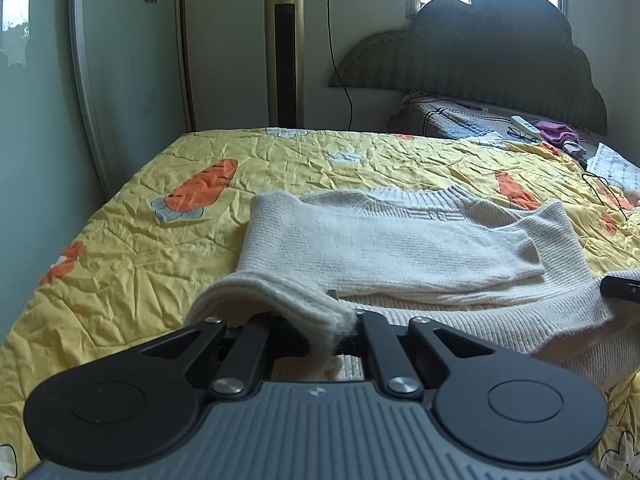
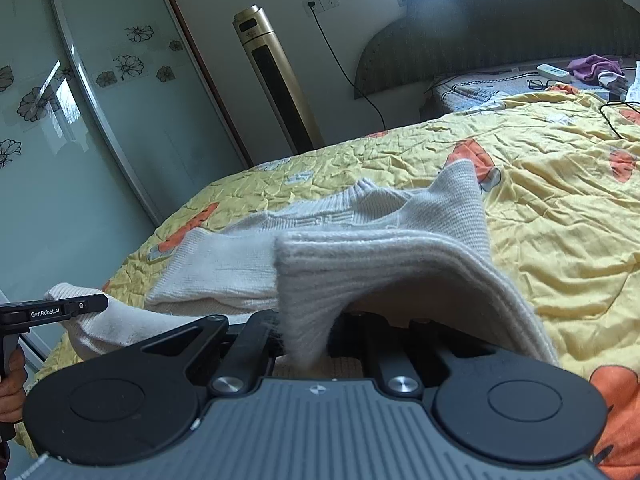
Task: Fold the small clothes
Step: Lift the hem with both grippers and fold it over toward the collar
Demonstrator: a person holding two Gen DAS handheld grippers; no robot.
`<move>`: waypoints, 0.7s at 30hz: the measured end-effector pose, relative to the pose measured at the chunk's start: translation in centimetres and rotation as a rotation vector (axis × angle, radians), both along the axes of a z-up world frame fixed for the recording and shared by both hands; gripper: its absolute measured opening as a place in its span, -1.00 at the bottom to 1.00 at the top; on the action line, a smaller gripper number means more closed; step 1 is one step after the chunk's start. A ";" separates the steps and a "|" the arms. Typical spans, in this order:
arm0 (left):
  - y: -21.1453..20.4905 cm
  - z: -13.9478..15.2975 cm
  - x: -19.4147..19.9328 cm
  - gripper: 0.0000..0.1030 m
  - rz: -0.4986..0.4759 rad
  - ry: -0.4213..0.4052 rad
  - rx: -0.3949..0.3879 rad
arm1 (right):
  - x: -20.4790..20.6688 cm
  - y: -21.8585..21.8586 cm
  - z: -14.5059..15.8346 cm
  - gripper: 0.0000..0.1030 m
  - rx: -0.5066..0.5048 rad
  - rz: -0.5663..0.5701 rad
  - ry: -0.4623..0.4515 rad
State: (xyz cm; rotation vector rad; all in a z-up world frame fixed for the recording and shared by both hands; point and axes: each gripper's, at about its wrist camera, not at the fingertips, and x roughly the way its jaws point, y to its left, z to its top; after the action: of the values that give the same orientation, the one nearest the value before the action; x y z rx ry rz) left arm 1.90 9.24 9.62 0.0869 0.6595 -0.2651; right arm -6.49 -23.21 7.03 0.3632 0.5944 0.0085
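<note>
1. The left gripper (image 1: 340,344) is clamped on the near hem of the cream knit sweater (image 1: 384,240).
2. The right gripper (image 2: 308,344) is clamped on that hem too.
3. The sweater lies on the yellow carrot-print bedspread (image 1: 120,248).
4. "GenRobot.AI" is printed on the left gripper's finger.

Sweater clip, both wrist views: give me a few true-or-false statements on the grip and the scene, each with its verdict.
1. Both grippers are shut on the sweater. True: left gripper, right gripper.
2. The bedspread is plain blue. False: yellow with orange carrots.
3. The sleeves lie folded across the sweater's body. True.
4. The sweater is black. False: cream white.
5. A gold tower fan stands by the wall. True.
</note>
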 end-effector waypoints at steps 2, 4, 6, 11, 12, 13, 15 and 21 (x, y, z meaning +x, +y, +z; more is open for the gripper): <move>-0.1 0.2 0.4 -0.87 -0.001 -0.007 0.002 | 0.4 -0.2 0.2 -0.78 0.003 -0.005 -0.005; -0.3 0.4 0.7 -0.87 -0.002 -0.012 0.007 | 0.8 -0.3 0.3 -0.78 0.003 -0.007 -0.008; -0.5 0.5 1.1 -0.87 -0.002 -0.016 0.011 | 1.2 -0.4 0.5 -0.78 0.003 -0.008 -0.011; -0.8 0.8 1.9 -0.87 0.001 -0.023 0.013 | 2.1 -0.8 0.9 -0.78 -0.001 -0.005 -0.017; -0.8 0.9 2.0 -0.87 0.002 -0.026 0.014 | 2.3 -0.9 1.0 -0.78 -0.003 -0.004 -0.020; -0.9 1.0 2.1 -0.87 0.002 -0.028 0.017 | 2.5 -0.9 1.1 -0.78 -0.003 -0.004 -0.022; -1.1 1.1 2.3 -0.87 -0.001 -0.038 0.023 | 2.8 -1.0 1.3 -0.78 -0.007 -0.001 -0.024; -1.7 1.4 2.9 -0.87 -0.004 -0.060 0.040 | 3.6 -1.5 1.5 -0.78 -0.011 -0.003 -0.035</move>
State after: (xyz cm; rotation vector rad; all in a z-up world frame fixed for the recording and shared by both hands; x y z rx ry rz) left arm 4.85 7.58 10.99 0.1341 0.6056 -0.2521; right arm -2.94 -24.68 8.49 0.3528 0.5589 0.0091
